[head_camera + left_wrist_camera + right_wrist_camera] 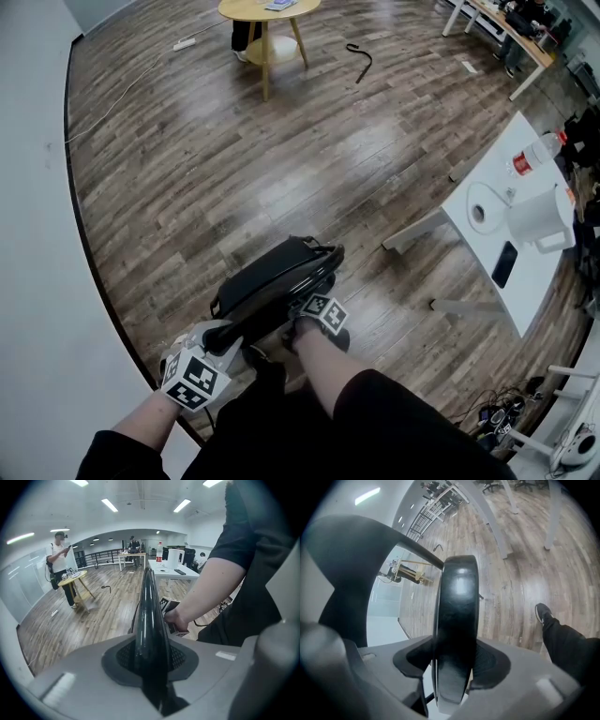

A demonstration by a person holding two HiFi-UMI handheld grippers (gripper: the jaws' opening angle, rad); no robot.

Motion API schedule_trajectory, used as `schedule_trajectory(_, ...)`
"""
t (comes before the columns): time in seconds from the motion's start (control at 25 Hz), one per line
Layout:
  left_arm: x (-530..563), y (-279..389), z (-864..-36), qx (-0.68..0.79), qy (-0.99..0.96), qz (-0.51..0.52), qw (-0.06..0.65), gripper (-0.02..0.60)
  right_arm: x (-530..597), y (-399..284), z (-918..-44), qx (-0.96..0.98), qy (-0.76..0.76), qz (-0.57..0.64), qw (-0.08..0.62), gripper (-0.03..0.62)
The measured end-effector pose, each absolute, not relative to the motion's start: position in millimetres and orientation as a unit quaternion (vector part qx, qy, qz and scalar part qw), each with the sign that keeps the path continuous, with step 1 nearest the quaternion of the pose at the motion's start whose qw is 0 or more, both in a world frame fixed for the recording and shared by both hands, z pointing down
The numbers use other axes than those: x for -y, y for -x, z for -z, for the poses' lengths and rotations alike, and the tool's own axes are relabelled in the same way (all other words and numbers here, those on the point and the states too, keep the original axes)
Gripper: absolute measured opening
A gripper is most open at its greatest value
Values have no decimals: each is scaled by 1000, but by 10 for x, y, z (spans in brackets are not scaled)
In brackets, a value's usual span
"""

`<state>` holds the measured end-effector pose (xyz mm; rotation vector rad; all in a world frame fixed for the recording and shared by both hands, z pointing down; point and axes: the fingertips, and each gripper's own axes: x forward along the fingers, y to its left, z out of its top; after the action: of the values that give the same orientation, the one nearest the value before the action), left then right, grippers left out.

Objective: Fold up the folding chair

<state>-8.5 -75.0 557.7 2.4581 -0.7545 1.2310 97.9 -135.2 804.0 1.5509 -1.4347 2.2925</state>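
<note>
The folding chair (277, 279) is glossy black. The left gripper (223, 332) and right gripper (307, 302) are grey, and their cubes carry black-and-white square markers. The floor (234, 159) is brown wood-grain planking. The far round table (269, 9) is pale wood. The white table (530, 291) at right bears a white jug (539, 217) and a black phone (503, 263).

Open floor (281, 159) extends ahead of the folding chair (277, 277) as far as the round wooden surface (239, 13). The wall (37, 234) bounds the left side; the white surface (534, 292) stands near on the right.
</note>
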Motion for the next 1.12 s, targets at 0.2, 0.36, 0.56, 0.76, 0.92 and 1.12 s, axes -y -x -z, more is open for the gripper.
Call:
schedule_trajectory(0.2,741,110,-5582,255,-854,-431,142,74,1426,-916,-7997,458,-503,-733,11,213)
schedule_trajectory(0.36,776,132,-5562,256,-854,-431,141,74,1476,-881,-7958,454,-506,-734,11,213)
schedule_trajectory(0.56,789,123,-5538,253,-855,-433,135,75,1557,-858,-7906,445,-519,-730,13,210)
schedule_trajectory(0.76,796,135,-5529,256,-854,-433,135,75,1653,-770,-7822,442,-518,-732,5,207)
schedule_trajectory(0.92,810,133,-5525,258,-854,-431,135,75,1710,-743,-7801,439,-522,-731,2,207)
schedule_trajectory(1.12,816,136,-5522,254,-854,-434,134,77,1774,-697,-7753,438,-524,-730,0,204)
